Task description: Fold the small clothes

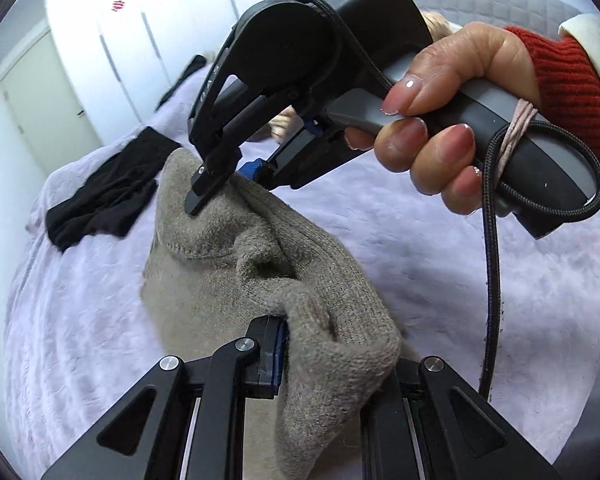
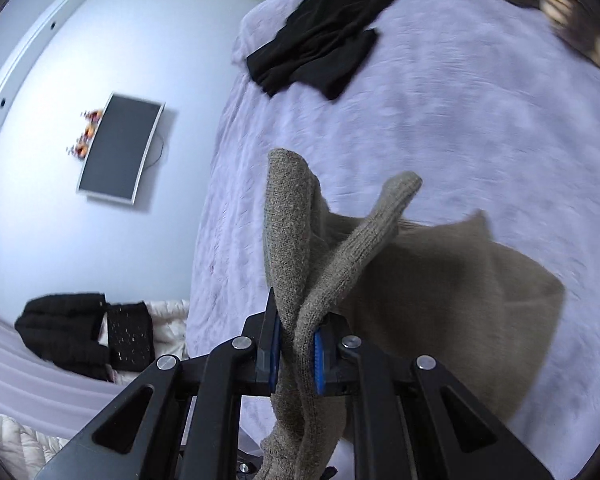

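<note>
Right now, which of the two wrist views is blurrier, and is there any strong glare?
The right wrist view is blurrier: the bedspread and black garment smear toward the top, while the beige knit in the claw stays sharp. The left wrist view is crisp, with only small glints on the fingernails. Both bend at the edges.

The right tool [image 2: 295,354] gripped a bunched fold of a beige knit garment [image 2: 440,280] above a lavender bed [image 2: 480,120], where a black garment [image 2: 324,36] lay; a television [image 2: 120,152] hung on the wall.
</note>
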Action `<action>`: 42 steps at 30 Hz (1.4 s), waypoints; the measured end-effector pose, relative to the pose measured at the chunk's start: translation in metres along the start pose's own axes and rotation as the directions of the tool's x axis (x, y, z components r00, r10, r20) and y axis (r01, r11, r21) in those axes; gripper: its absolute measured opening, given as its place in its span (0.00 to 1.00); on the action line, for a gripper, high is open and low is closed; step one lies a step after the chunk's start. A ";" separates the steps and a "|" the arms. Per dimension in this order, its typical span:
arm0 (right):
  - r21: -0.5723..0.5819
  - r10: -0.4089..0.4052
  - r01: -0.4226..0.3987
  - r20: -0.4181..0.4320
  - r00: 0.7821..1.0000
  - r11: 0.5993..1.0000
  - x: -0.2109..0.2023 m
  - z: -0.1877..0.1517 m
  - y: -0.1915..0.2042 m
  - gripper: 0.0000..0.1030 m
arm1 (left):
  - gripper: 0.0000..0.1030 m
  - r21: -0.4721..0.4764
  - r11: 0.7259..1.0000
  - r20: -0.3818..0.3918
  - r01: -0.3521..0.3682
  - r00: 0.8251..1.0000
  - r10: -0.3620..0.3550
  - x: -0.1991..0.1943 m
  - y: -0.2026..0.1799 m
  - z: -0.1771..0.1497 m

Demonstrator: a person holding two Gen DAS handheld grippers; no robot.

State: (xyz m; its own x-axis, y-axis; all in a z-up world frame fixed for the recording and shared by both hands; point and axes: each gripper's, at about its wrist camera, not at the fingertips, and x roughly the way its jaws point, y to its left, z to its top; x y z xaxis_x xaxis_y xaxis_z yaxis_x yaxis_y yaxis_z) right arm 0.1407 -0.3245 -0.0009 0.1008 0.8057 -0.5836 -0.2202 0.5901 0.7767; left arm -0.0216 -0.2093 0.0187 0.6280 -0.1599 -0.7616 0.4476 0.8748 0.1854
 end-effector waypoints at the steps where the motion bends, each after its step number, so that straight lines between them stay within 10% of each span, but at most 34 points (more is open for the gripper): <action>1: 0.019 -0.014 0.014 0.006 1.000 1.000 -0.005 -0.003 -0.016 0.14 | 0.14 0.013 1.000 -0.016 0.009 1.000 -0.009 0.008 -0.008 -0.002; 7: 0.184 -0.141 0.145 -0.038 0.989 0.972 0.018 -0.036 -0.120 0.14 | 0.14 0.076 0.995 -0.164 0.060 0.985 -0.047 0.063 -0.054 -0.021; 14: 0.177 -0.126 0.129 -0.025 0.992 0.976 0.021 -0.039 -0.126 0.15 | 0.15 0.063 0.997 -0.185 0.032 0.983 -0.020 0.073 -0.058 -0.016; 18: 0.146 -0.172 0.177 -0.045 0.984 0.973 0.024 -0.036 -0.117 0.15 | 0.57 0.016 1.000 -0.201 0.025 0.979 -0.021 0.069 -0.056 -0.019; 24: 0.173 -0.272 0.276 -0.044 0.961 0.946 0.007 -0.043 -0.115 0.44 | 0.57 -0.034 0.996 -0.211 0.078 0.974 -0.083 0.042 -0.035 -0.026; 34: 0.272 -0.052 0.045 0.019 0.998 0.961 -0.035 -0.089 -0.100 0.46 | 0.57 -0.310 0.949 -0.236 -0.050 0.971 -0.026 0.029 0.068 -0.038; 42: 0.286 -0.091 0.081 0.023 0.996 0.955 -0.015 -0.093 -0.089 0.46 | 0.57 -0.315 0.948 -0.264 -0.035 0.963 -0.052 0.023 0.094 -0.046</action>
State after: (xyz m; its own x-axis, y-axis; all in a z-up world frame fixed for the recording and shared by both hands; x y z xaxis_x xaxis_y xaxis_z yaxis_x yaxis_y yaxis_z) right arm 0.0684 -0.3937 -0.0834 0.1426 0.7496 -0.6463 0.0759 0.6428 0.7623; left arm 0.0057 -0.1093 -0.0098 0.4135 -0.0788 -0.9071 0.2017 0.9794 0.0069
